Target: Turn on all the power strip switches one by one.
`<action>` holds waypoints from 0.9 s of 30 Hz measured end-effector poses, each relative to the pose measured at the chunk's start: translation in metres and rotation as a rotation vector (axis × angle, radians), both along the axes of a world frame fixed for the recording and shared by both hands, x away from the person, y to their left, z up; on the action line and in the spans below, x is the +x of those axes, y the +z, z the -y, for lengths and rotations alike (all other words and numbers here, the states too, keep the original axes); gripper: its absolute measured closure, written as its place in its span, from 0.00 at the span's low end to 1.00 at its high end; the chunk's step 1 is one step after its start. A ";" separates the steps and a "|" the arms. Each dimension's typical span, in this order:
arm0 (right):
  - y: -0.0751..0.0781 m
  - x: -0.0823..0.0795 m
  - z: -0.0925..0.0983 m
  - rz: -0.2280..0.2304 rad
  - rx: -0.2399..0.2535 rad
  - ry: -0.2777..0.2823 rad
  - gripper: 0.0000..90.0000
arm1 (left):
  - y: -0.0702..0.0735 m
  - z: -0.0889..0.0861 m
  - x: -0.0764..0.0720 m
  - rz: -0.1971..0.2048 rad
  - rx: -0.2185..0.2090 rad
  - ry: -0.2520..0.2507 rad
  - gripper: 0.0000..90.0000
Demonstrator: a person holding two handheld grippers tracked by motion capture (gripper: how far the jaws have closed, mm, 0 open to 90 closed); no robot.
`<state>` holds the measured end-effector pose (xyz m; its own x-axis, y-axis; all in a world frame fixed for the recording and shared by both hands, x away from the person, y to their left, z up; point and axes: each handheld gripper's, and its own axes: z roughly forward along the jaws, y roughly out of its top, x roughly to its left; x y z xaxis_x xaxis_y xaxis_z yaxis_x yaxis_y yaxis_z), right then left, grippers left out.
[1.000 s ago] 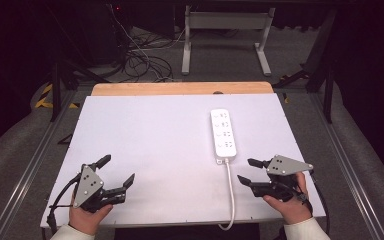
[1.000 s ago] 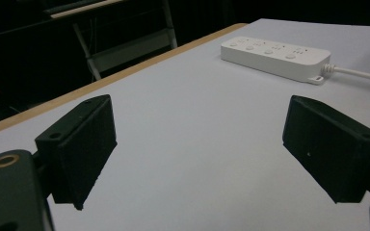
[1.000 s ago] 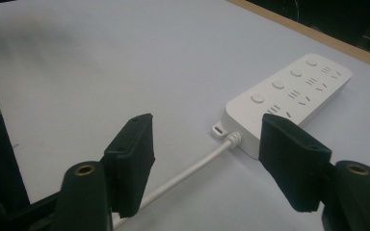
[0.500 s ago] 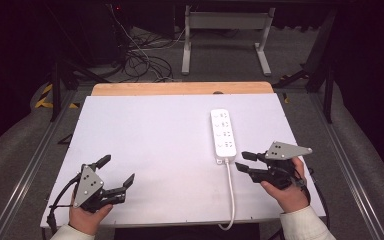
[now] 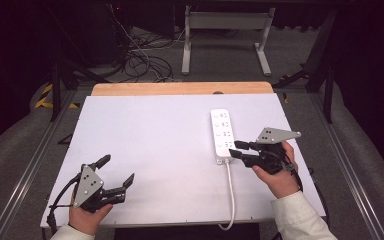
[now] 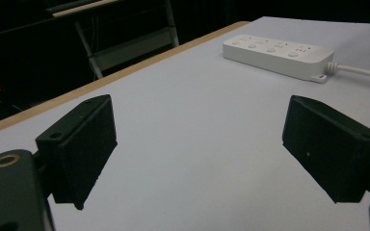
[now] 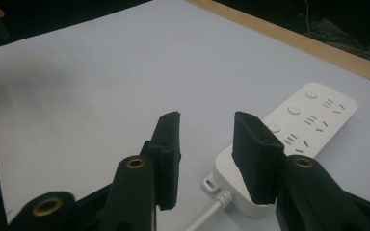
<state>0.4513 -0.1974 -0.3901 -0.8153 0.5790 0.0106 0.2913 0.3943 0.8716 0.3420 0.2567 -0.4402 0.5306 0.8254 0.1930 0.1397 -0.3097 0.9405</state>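
A white power strip [image 5: 222, 133] lies lengthwise on the right half of the white table, its cord [image 5: 231, 192] running toward the front edge. In the right gripper view the power strip [image 7: 289, 139] lies just beyond the tips. My right gripper [image 5: 236, 149] hovers at the strip's near end, pointing left. Its jaws have just been closing and now stand part open with nothing between them. My left gripper [image 5: 117, 170] rests at the front left of the table, open wide and holding nothing. The left gripper view has the strip [image 6: 278, 55] far off at the upper right.
The white tabletop [image 5: 150, 135] has a wooden strip [image 5: 180, 88] along its far edge. Beyond it stand a metal frame [image 5: 225, 35] and loose cables [image 5: 140, 62] on the floor. Metal rails run along both sides of the table.
The right gripper has moved up and left from the front right to the near end of the power strip, and its jaws have narrowed. The left gripper has stayed put.
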 end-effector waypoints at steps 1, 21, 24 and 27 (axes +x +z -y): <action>0.000 0.004 -0.003 0.000 -0.002 -0.004 0.73 | 0.000 0.000 0.000 -0.002 -0.005 0.000 0.14; -0.010 0.037 -0.023 -0.045 -0.078 -0.067 1.00 | -0.001 0.001 0.001 -0.004 0.014 0.007 0.15; -0.013 0.042 -0.025 -0.049 -0.091 -0.075 1.00 | -0.001 0.000 0.001 -0.002 0.019 0.011 0.15; -0.018 0.050 -0.027 -0.057 -0.111 -0.085 1.00 | -0.001 0.000 0.001 -0.004 0.018 0.012 0.15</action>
<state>0.5014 -0.1702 -0.4086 -0.7632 0.6461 -0.0121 0.3757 0.4589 0.8052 0.3428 0.2567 -0.4411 0.5217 0.8279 0.2058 0.1467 -0.3248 0.9343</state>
